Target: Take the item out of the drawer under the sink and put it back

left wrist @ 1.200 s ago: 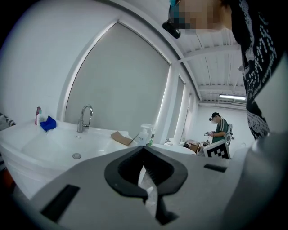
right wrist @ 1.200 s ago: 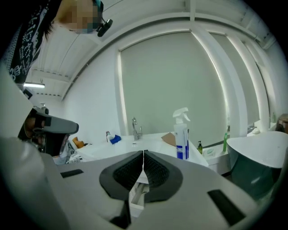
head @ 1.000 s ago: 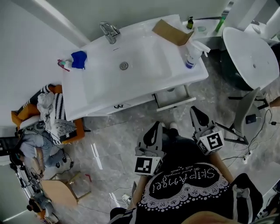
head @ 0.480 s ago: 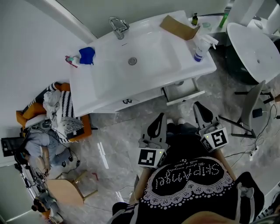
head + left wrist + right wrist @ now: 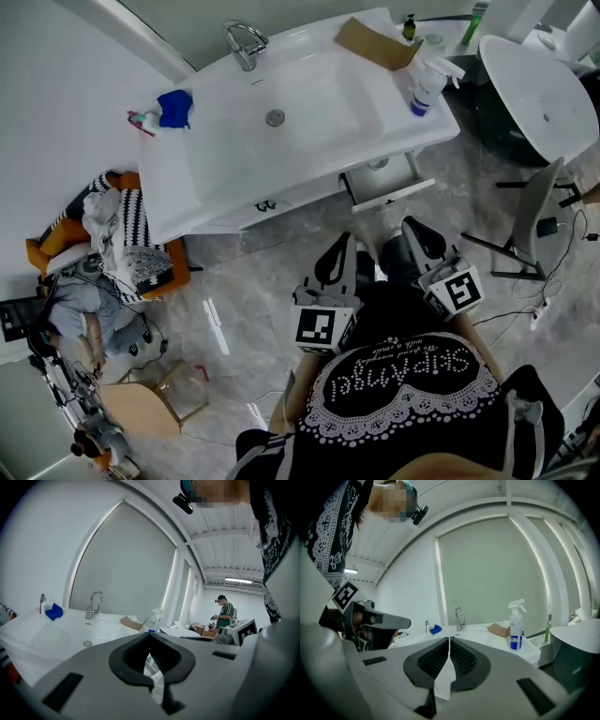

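The white sink vanity (image 5: 178, 197) stands ahead of me in the head view. Under its right end a white drawer (image 5: 386, 194) is pulled partly out, and I cannot make out what lies inside. My left gripper (image 5: 343, 242) is held low in front of the person's body, short of the vanity, shut and empty. My right gripper (image 5: 411, 228) is beside it, just below the drawer's front, also shut with nothing in it. In the left gripper view the left gripper (image 5: 150, 636) points at the basin. In the right gripper view the right gripper (image 5: 449, 641) has its pads touching.
On the counter are a faucet (image 5: 242, 42), a blue cloth (image 5: 173, 106), a cardboard piece (image 5: 375, 42) and a spray bottle (image 5: 424, 89). A round white tub (image 5: 539, 89) and a grey chair (image 5: 536, 225) stand right. An orange basket of clothes (image 5: 127, 248) sits left. A distant person (image 5: 226, 613) stands far off.
The head view has swayed. Both grippers have edged a little closer to the vanity, jaws still shut. The drawer stands as before.
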Available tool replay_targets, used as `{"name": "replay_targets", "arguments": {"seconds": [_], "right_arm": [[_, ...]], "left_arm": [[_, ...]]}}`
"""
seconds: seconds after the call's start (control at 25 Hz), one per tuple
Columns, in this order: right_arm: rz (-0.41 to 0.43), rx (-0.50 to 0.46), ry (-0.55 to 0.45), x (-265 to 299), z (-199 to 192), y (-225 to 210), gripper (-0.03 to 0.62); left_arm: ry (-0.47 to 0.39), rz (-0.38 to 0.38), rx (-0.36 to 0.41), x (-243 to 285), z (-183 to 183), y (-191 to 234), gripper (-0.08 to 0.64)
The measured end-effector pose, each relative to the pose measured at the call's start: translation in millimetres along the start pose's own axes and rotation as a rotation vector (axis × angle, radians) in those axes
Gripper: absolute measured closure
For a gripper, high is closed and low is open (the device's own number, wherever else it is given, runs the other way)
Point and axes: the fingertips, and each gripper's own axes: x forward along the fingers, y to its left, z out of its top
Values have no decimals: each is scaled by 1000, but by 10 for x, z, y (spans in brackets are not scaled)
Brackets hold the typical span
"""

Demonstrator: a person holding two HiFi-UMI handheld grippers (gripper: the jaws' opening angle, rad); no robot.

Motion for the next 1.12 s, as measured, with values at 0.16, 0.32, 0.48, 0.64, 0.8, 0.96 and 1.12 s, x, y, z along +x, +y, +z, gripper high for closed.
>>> {"name": "replay_targets", "arguments": {"seconds": [0.16, 0.32, 0.48, 0.64, 0.8, 0.96, 1.12], "right_arm": [[-22, -15, 31, 20, -72, -56, 571], [-6, -20, 46, 107, -85, -67, 571], [29, -48, 61, 205, -56, -34, 571], [42, -38, 63, 242, -39, -37, 571], [25, -34, 51, 211, 0, -110, 571], [14, 11, 39, 206, 63, -195, 571], [13, 8, 55, 175, 35, -153, 571]], "left_arm": [[-6, 21, 6, -4, 0, 42, 557], [-13, 55, 2, -21, 17, 103, 557], [-42, 91, 0, -28, 90, 183, 557], [-17, 125, 0, -48, 17, 270, 557], [-9, 141, -10, -40, -3, 288, 557], [-21, 138, 13, -24, 28, 257, 557], [-20, 131, 14, -63, 28, 231, 557]]}}
